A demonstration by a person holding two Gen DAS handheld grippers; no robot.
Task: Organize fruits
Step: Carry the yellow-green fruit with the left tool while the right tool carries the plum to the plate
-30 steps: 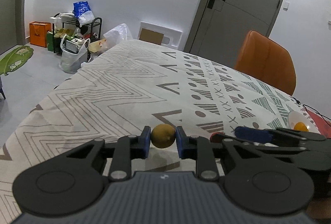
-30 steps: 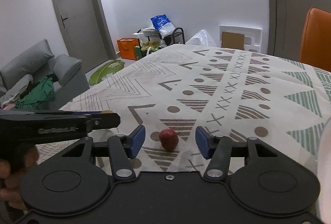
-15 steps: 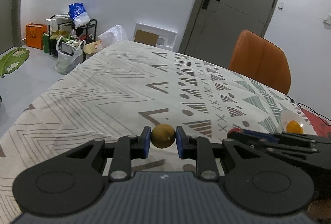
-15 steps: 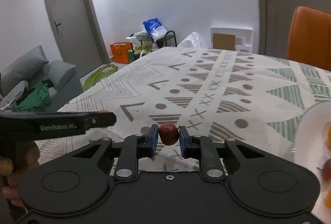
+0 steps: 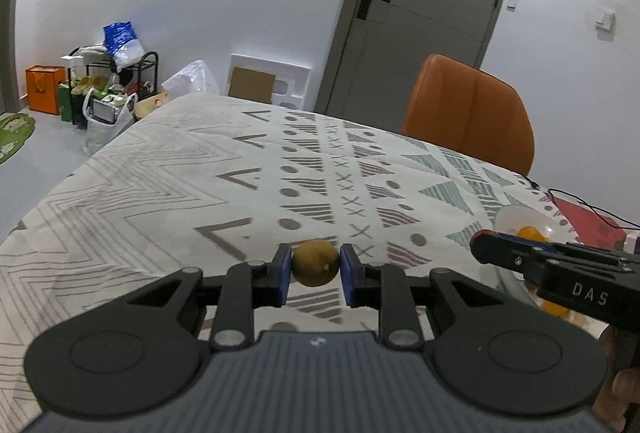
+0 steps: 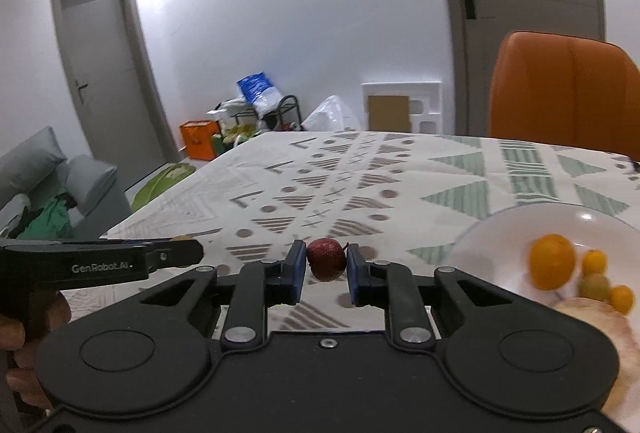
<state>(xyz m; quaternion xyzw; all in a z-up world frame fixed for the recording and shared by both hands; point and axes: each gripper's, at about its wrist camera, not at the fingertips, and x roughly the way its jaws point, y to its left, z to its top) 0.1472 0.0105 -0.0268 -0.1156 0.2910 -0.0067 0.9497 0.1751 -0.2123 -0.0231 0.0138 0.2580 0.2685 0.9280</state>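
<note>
The left gripper point(image 5: 315, 269) is clamped on a small round yellow-brown fruit point(image 5: 315, 262), its two blue pads pressing the fruit's sides at 9 and 3 o'clock. The skin is dull and matte, olive-tinged yellow, with a small dark dimple low on the side facing 4 o'clock. The fruit hangs clear above the patterned cream tablecloth point(image 5: 168, 193).

The right gripper point(image 6: 326, 270) is closed on a small dark red fruit point(image 6: 326, 259), squeezed between its blue pads in the same way. This one has a rough, pebbled skin (rather like a lychee's) and a short dark stem poking out at about 2 o'clock. It too is held off the cloth.

From the right gripper, at roughly 3 o'clock, sits a white round bowl point(image 6: 504, 229) holding several orange and yellow-green fruits point(image 6: 552, 265), blurred. In the left wrist view the same bowl lies at about 2 o'clock, partly hidden by the right gripper's black body.

Further out, at 1 o'clock in both views, an orange upholstered chair point(image 5: 468, 113) stands at the table's far edge, with a grey door point(image 5: 424, 5) behind it.
</note>
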